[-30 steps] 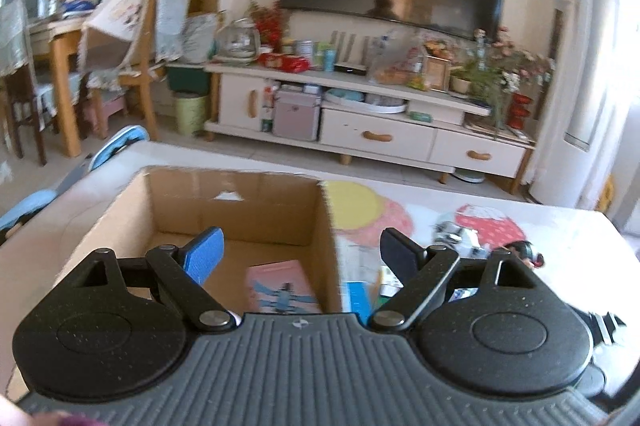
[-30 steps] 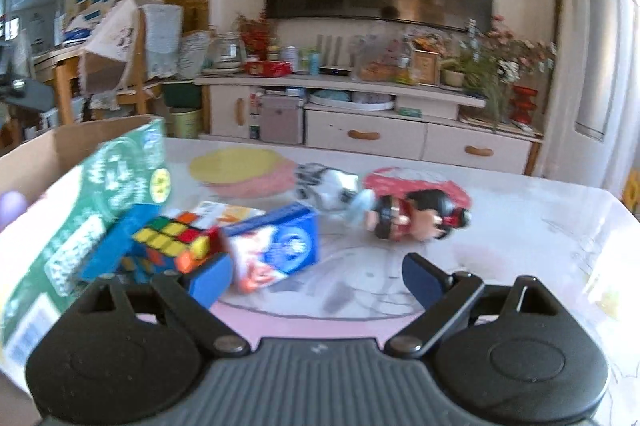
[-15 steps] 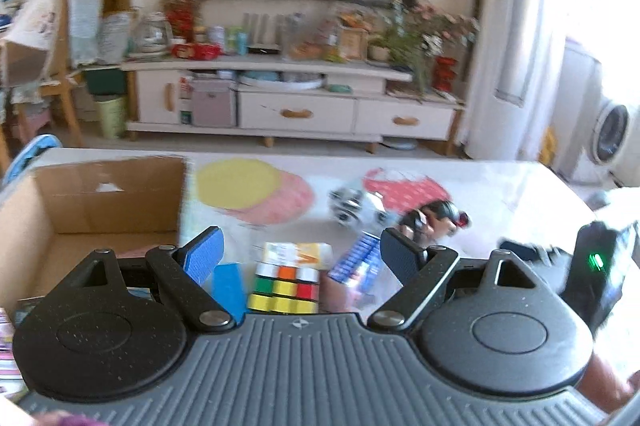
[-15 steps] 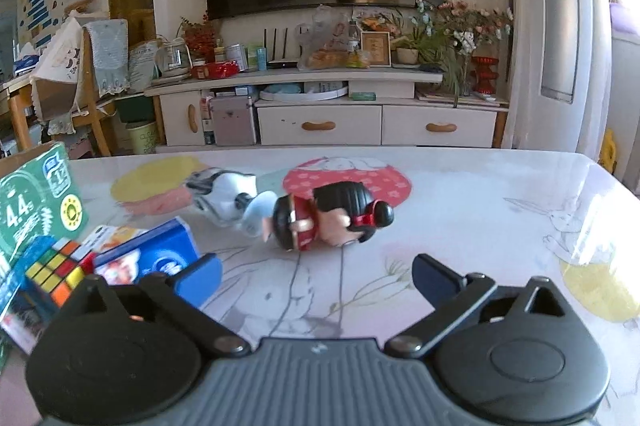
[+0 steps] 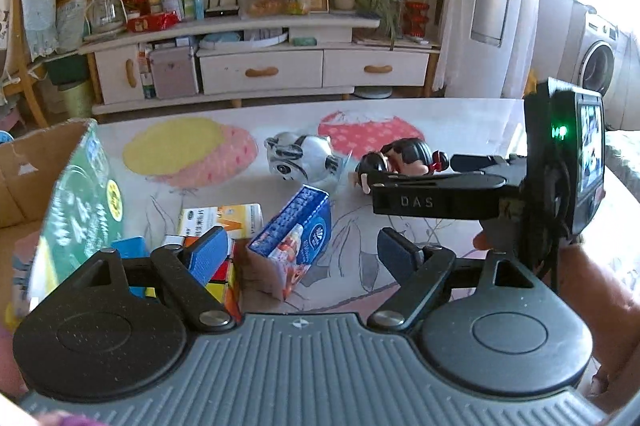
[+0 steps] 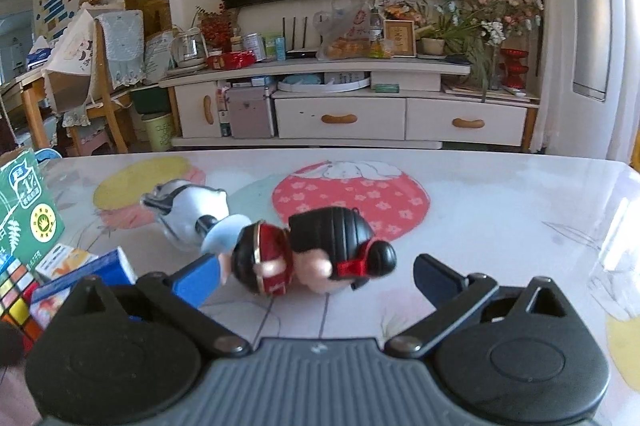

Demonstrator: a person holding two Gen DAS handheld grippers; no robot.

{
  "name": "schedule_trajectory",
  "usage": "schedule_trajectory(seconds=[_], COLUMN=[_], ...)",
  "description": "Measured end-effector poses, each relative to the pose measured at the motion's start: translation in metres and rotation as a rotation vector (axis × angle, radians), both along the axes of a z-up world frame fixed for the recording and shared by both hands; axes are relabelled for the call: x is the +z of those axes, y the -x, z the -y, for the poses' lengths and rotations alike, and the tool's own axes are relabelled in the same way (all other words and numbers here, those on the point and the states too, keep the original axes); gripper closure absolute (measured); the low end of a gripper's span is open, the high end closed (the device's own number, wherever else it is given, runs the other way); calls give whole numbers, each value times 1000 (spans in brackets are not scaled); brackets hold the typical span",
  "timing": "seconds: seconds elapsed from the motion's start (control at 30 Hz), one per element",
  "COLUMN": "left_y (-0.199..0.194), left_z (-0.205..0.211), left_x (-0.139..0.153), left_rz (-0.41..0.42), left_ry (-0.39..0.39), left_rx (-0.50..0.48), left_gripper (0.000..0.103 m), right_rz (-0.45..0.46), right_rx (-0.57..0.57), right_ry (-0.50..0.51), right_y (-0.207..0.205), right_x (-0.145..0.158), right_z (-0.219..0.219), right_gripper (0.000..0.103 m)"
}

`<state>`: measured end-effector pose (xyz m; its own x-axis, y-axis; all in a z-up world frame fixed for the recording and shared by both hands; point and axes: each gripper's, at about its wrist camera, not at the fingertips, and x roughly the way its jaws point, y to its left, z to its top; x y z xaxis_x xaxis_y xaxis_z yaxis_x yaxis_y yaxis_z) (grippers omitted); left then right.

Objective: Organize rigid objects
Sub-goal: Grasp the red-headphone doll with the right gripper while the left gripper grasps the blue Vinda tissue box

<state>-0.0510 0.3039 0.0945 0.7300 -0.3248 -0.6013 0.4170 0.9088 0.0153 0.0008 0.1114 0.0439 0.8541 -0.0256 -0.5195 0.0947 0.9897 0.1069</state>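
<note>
The right claw [image 6: 316,276], just opened wide and empty, should be closed squarely across the black-haired, red-dressed plastic doll [image 6: 308,260] lying on the bench [image 6: 500,194]; the left claw [image 5: 298,252] is spread, empty.

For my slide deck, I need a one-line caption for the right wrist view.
Open right gripper lines up on a black-haired doll lying on the patterned table, a panda figure just behind.

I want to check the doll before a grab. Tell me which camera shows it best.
The right wrist view: the doll lies whole and close ahead of the open right gripper. In the left wrist view it is farther off, partly hidden behind the other gripper.
</note>
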Motion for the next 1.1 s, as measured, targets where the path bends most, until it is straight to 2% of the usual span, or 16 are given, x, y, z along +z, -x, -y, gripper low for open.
schedule_trajectory(seconds=[0.2, 0.33, 0.43, 0.57, 0.7, 0.93, 1.1], left_y=[-23, -32, -33, -29, -26, -36, -45], left_z=[21, 26, 27, 34, 38, 38, 39], left_x=[-11, -20, -20, -18, -16, -27, -36], left_rz=[-17, -9, -18, -32, -49, -3, -34], left_ry=[-13, -41, -16, 16, 60, -13, -17], left_rx=[5, 21, 16, -38, -77, 3, 19], left_gripper=[1, 1, 0, 0, 0, 1, 3], right_rz=[-8, -20, -47, -62, -53, -59, -54], right_rx=[63, 92, 133, 195, 185, 168, 164], right_ry=[18, -7, -16, -58, -21, -21, -15], right_y=[-11, -17, -18, -15, -13, -18, -22], right_x=[0, 0, -2, 0, 3, -4, -6], right_z=[1, 6, 10, 15, 16, 16, 11], right_gripper=[1, 1, 1, 1, 1, 1, 1])
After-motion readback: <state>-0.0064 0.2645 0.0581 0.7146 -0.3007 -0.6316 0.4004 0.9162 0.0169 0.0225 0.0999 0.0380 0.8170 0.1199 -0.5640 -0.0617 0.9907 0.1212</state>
